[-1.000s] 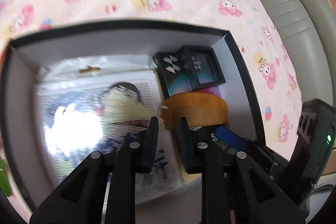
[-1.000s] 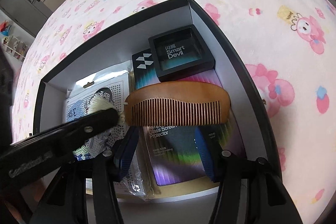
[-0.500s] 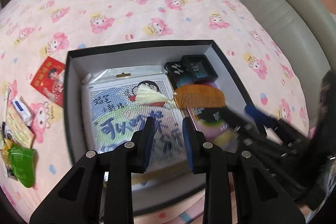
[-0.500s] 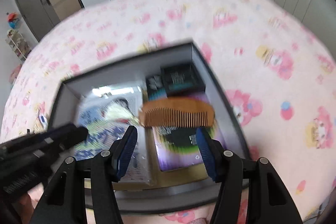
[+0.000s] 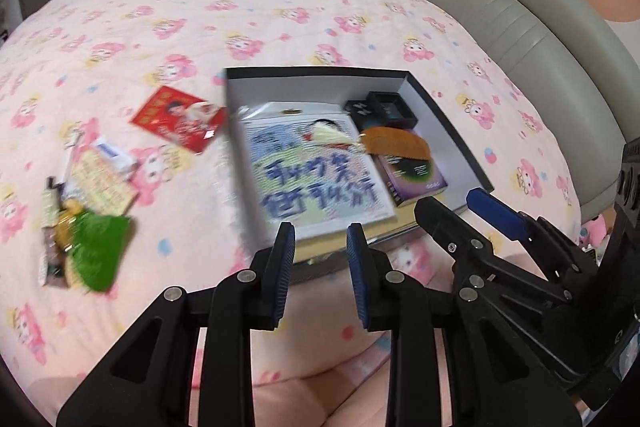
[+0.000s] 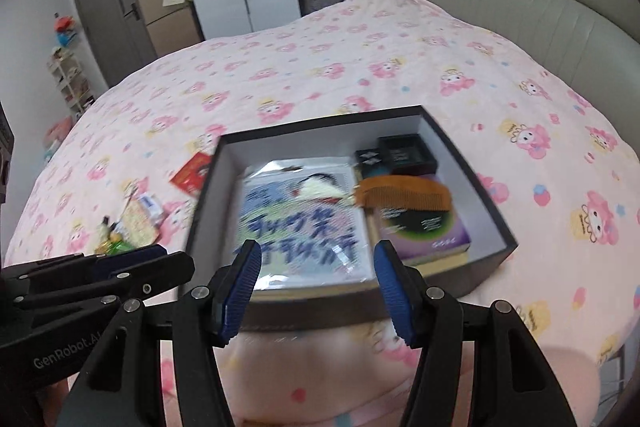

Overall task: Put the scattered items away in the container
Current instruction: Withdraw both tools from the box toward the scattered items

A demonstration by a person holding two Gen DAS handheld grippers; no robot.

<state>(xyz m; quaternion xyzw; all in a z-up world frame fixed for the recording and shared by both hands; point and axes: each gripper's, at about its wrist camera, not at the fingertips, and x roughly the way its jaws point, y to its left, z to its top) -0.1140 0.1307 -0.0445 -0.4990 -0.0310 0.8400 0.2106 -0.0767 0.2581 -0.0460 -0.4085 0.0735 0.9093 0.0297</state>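
On the pink cartoon-print bedspread sits the black box, at about twelve o'clock from both grippers and already well filled: a bagged craft sheet with blue lettering covers its left half, a purple screen-protector pack lies at its right, a wooden comb with a pale tassel rests across them, and small black boxes fill the far right corner. Out at nine to ten o'clock of the left wrist view the leftovers wait: a red packet, a yellow card, a green sachet and smaller bits too blurred to name. The right gripper stands open and empty; the left gripper shows a narrow empty gap. I judge we're between items: next, swing left to that pile and open wider for a flat pinch.
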